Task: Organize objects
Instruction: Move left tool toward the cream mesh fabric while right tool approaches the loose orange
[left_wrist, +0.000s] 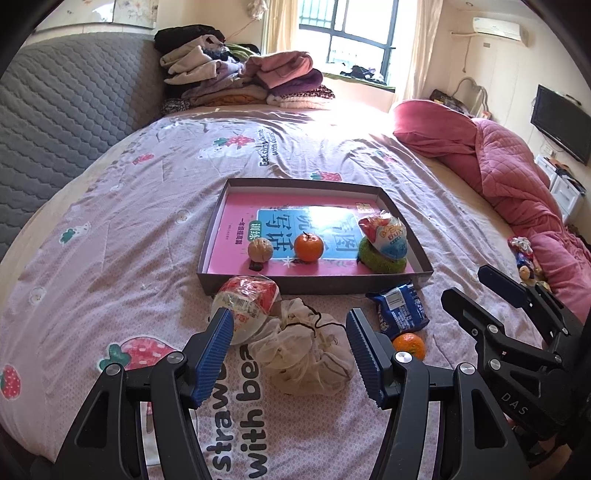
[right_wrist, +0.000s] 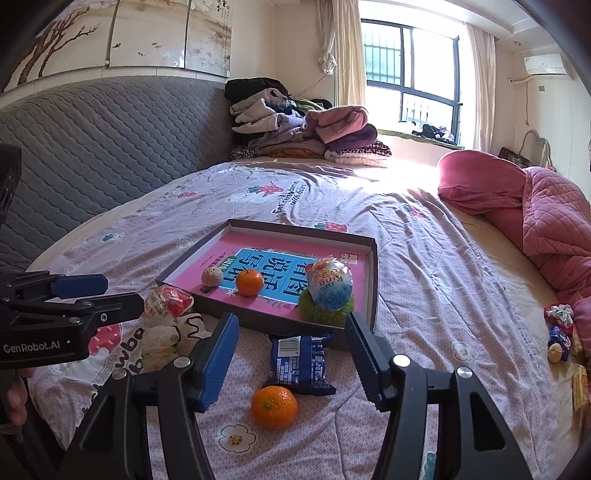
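A shallow dark box (left_wrist: 314, 286) (right_wrist: 364, 236) with a pink book inside lies on the bed. In it are a walnut (left_wrist: 260, 250) (right_wrist: 211, 276), an orange (left_wrist: 308, 246) (right_wrist: 249, 281) and a wrapped snack (left_wrist: 386, 236) (right_wrist: 330, 283) on a green scrubber (left_wrist: 384, 263) (right_wrist: 325, 314). In front of the box lie a red-white packet (left_wrist: 245, 301) (right_wrist: 168, 301), a beige cloth pouch (left_wrist: 306, 350) (right_wrist: 164, 341), a blue biscuit pack (left_wrist: 400, 308) (right_wrist: 301, 360) and a loose orange (left_wrist: 409, 346) (right_wrist: 274, 406). My left gripper (left_wrist: 290, 332) (right_wrist: 99, 293) is open around the pouch. My right gripper (right_wrist: 291, 343) (left_wrist: 480, 284) is open above the biscuit pack.
Folded clothes (left_wrist: 243, 74) (right_wrist: 303, 125) are stacked at the far end by the window. A pink quilt (left_wrist: 498, 166) (right_wrist: 535, 210) lies along the right side, with small toys and snacks (left_wrist: 524, 258) (right_wrist: 561, 332) beside it. A grey padded headboard (left_wrist: 66, 122) runs along the left.
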